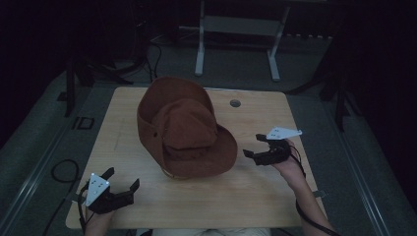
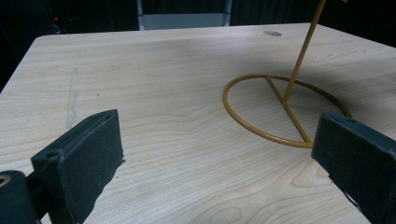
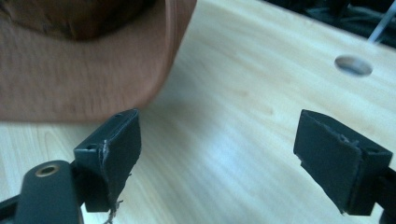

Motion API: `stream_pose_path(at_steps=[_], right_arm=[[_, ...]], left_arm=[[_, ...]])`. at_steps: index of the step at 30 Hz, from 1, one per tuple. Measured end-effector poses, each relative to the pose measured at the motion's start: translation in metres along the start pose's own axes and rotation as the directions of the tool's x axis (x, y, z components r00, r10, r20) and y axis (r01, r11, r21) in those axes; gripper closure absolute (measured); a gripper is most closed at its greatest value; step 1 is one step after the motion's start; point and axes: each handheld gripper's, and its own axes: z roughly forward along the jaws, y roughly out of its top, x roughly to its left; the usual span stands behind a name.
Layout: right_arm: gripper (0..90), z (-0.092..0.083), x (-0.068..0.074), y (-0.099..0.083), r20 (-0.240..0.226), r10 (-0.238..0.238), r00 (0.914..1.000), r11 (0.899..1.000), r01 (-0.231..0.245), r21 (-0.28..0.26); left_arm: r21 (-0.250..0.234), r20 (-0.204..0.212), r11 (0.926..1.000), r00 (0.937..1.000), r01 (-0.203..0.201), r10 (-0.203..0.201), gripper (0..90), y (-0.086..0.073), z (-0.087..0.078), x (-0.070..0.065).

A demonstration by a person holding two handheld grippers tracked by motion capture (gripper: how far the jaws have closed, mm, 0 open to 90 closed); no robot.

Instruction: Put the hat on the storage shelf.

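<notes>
A brown wide-brimmed hat [image 1: 184, 129] sits atop a yellow wire stand [image 2: 284, 105] at the middle of a light wooden table [image 1: 255, 191]. The right gripper [image 1: 259, 145], jaws spread apart, hovers just beside the hat's brim, not touching it; the left gripper [image 1: 122, 182], jaws likewise wide, waits well apart from the hat at the table's near corner
</notes>
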Motion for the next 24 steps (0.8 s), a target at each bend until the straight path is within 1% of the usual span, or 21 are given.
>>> stream_pose_path(at_steps=[1,4,7,10,11,13,14,15,16,17,18,21,23,24], right_arm=[[15.1,0.000,-0.001,-0.004,-0.005,0.006,1.0000,1.000,-0.006,0.004],[15.1,0.000,-0.002,-0.015,0.006,0.013,0.9999,1.000,-0.013,0.025],[15.1,-0.001,-0.004,-0.027,0.026,0.019,0.9995,0.999,-0.020,0.040],[15.1,-0.003,-0.006,-0.039,0.054,0.019,0.9984,0.999,-0.020,0.036],[15.1,-0.004,-0.007,-0.044,0.065,0.024,0.9976,0.999,-0.026,0.038],[14.7,-0.006,-0.009,-0.054,0.060,0.042,0.9973,0.998,-0.045,0.049],[14.7,-0.007,-0.009,-0.058,0.076,0.042,0.9962,0.998,-0.046,0.053],[14.6,-0.008,-0.010,-0.063,0.077,0.039,0.9963,0.998,-0.043,0.055],[14.5,-0.009,-0.011,-0.066,0.078,0.047,0.9958,0.997,-0.052,0.065],[14.6,-0.010,-0.011,-0.070,0.095,0.054,0.9940,0.996,-0.061,0.070],[14.5,-0.012,-0.012,-0.073,0.100,0.055,0.9935,0.995,-0.062,0.073],[14.0,-0.020,-0.014,-0.083,0.128,0.079,0.9886,0.994,-0.087,0.059],[14.0,-0.023,-0.014,-0.086,0.137,0.082,0.9872,0.995,-0.090,0.053],[14.0,-0.025,-0.014,-0.090,0.150,0.085,0.9851,0.995,-0.093,0.048]], left_arm=[[0.002,-0.001,1.0000,1.0000,-0.002,0.002,2.7,0.000,0.000,0.000],[-0.002,-0.004,1.0000,1.0000,0.004,-0.004,2.7,0.000,0.000,0.001],[0.000,-0.008,1.0000,1.0000,0.001,-0.001,2.7,0.000,0.000,0.001],[0.004,-0.006,1.0000,1.0000,-0.003,0.003,2.7,0.000,0.000,0.000],[0.005,-0.006,1.0000,1.0000,-0.005,0.005,2.7,0.000,0.000,0.000],[0.004,-0.006,1.0000,1.0000,-0.002,0.002,2.7,0.000,0.000,0.000],[0.004,-0.006,1.0000,1.0000,-0.004,0.004,2.7,0.000,0.000,0.000],[0.003,-0.005,1.0000,1.0000,-0.004,0.004,2.7,0.000,0.000,0.000],[0.004,-0.006,1.0000,1.0000,-0.003,0.003,2.7,0.000,0.000,0.000],[0.005,-0.007,1.0000,1.0000,-0.004,0.004,2.7,0.000,0.000,0.000],[0.004,-0.006,1.0000,1.0000,-0.003,0.003,2.7,0.000,-0.001,0.000],[-0.002,-0.005,1.0000,1.0000,0.000,0.000,2.7,0.000,-0.002,0.000],[-0.004,-0.007,1.0000,1.0000,0.003,-0.003,2.7,0.000,-0.002,0.000],[-0.007,-0.007,1.0000,1.0000,0.005,-0.005,2.7,0.000,-0.003,0.000]])
